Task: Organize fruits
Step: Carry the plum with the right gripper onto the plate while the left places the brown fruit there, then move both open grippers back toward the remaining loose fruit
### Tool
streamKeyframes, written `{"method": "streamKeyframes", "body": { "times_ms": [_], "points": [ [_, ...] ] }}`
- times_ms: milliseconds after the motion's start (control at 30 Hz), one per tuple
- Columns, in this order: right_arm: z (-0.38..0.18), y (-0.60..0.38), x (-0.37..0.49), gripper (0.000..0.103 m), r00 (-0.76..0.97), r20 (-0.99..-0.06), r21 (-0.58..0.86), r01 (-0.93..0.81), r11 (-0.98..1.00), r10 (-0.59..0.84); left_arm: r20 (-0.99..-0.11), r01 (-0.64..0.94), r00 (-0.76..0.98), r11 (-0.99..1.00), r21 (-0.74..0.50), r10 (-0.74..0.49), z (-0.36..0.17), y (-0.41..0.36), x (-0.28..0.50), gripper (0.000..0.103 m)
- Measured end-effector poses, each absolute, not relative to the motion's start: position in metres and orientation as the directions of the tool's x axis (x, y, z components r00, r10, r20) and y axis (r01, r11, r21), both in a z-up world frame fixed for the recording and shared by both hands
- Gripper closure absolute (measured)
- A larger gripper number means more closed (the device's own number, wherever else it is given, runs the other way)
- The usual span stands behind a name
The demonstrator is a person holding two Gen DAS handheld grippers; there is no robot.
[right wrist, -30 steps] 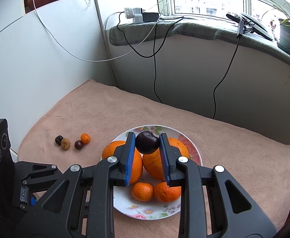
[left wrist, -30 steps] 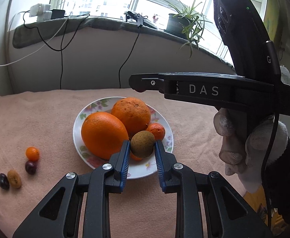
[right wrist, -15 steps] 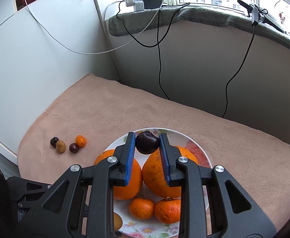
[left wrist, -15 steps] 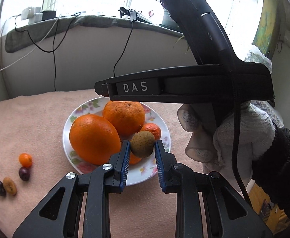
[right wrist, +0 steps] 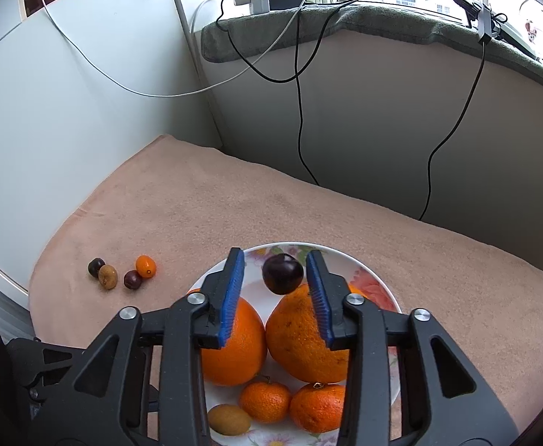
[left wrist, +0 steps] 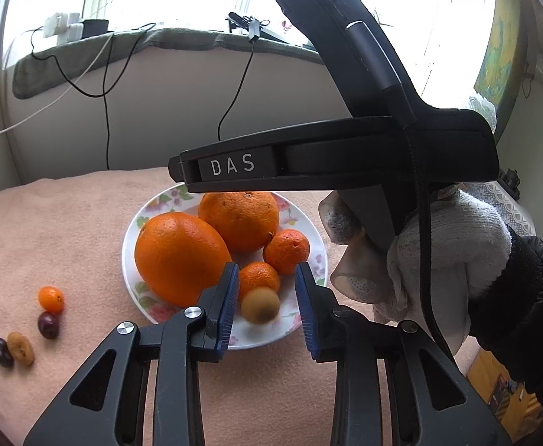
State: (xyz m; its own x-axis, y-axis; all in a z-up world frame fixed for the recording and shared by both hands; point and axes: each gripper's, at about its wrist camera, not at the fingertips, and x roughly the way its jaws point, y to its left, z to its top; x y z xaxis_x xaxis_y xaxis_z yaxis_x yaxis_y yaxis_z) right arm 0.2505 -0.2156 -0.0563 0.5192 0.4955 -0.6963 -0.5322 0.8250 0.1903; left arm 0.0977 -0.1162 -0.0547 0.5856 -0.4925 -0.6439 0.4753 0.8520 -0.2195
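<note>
Over the near rim of the flowered plate, my left gripper has its jaws opening. A blurred brown kiwi-like fruit is loose between them, touching neither pad. My right gripper hangs above the plate, jaws also opening. A dark plum sits free in their gap, just over a large orange. A second large orange, two mandarins and the brown fruit lie on the plate.
Left of the plate, on the pink cloth, lie a kumquat, a dark grape, a brown fruit and another dark one. A gloved hand holds the right gripper's body over the plate. Walls and hanging cables stand behind.
Both grippers have let go: the brown fruit has dropped out of the left jaws and the plum is free of the right jaws. The right gripper has moved in over the plate.
</note>
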Motion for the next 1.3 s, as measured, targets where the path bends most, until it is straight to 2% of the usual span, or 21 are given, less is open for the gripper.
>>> {"method": "streamKeyframes", "body": {
  "times_ms": [33, 67, 100, 167, 200, 233, 267, 467, 867, 1300],
  "points": [
    [-0.055, -0.217, 0.249, 0.035, 0.530, -0.690, 0.187, -0.528, 0.829, 0.493, -0.644, 0.475, 0.587, 0.853, -0.219, -0.492, -0.054, -0.116, 0.097, 0.065],
    [-0.053, -0.218, 0.249, 0.033, 0.536, -0.685, 0.187, -0.525, 0.830, 0.493, -0.642, 0.473, 0.590, 0.854, -0.218, -0.490, -0.054, -0.115, 0.096, 0.052],
    [-0.052, -0.219, 0.249, 0.032, 0.538, -0.684, 0.187, -0.523, 0.831, 0.493, -0.638, 0.469, 0.595, 0.856, -0.218, -0.489, -0.053, -0.114, 0.095, 0.048],
    [-0.050, -0.221, 0.249, 0.027, 0.547, -0.683, 0.183, -0.513, 0.838, 0.484, -0.632, 0.471, 0.597, 0.854, -0.221, -0.493, -0.052, -0.113, 0.094, 0.047],
    [-0.049, -0.222, 0.248, 0.020, 0.553, -0.679, 0.181, -0.511, 0.840, 0.483, -0.630, 0.473, 0.599, 0.853, -0.221, -0.495, -0.051, -0.113, 0.093, 0.047],
    [-0.048, -0.223, 0.247, 0.017, 0.558, -0.674, 0.180, -0.510, 0.841, 0.483, -0.629, 0.472, 0.600, 0.853, -0.222, -0.495, -0.051, -0.112, 0.093, 0.043],
    [-0.047, -0.224, 0.246, 0.017, 0.561, -0.673, 0.180, -0.508, 0.842, 0.483, -0.629, 0.470, 0.601, 0.854, -0.223, -0.494, -0.050, -0.111, 0.092, 0.037],
    [-0.042, -0.225, 0.240, 0.016, 0.572, -0.676, 0.168, -0.495, 0.853, 0.465, -0.634, 0.452, 0.606, 0.864, -0.222, -0.480, -0.049, -0.107, 0.088, 0.026],
    [-0.033, -0.226, 0.217, 0.016, 0.585, -0.652, 0.195, -0.486, 0.852, 0.483, -0.625, 0.408, 0.631, 0.882, -0.237, -0.459, -0.046, -0.072, 0.079, 0.026],
    [-0.030, -0.184, 0.172, 0.016, 0.552, -0.624, 0.201, -0.570, 0.797, 0.553, -0.638, 0.266, 0.687, 0.938, -0.224, -0.348, -0.056, 0.006, 0.065, 0.026]
  ]
}}
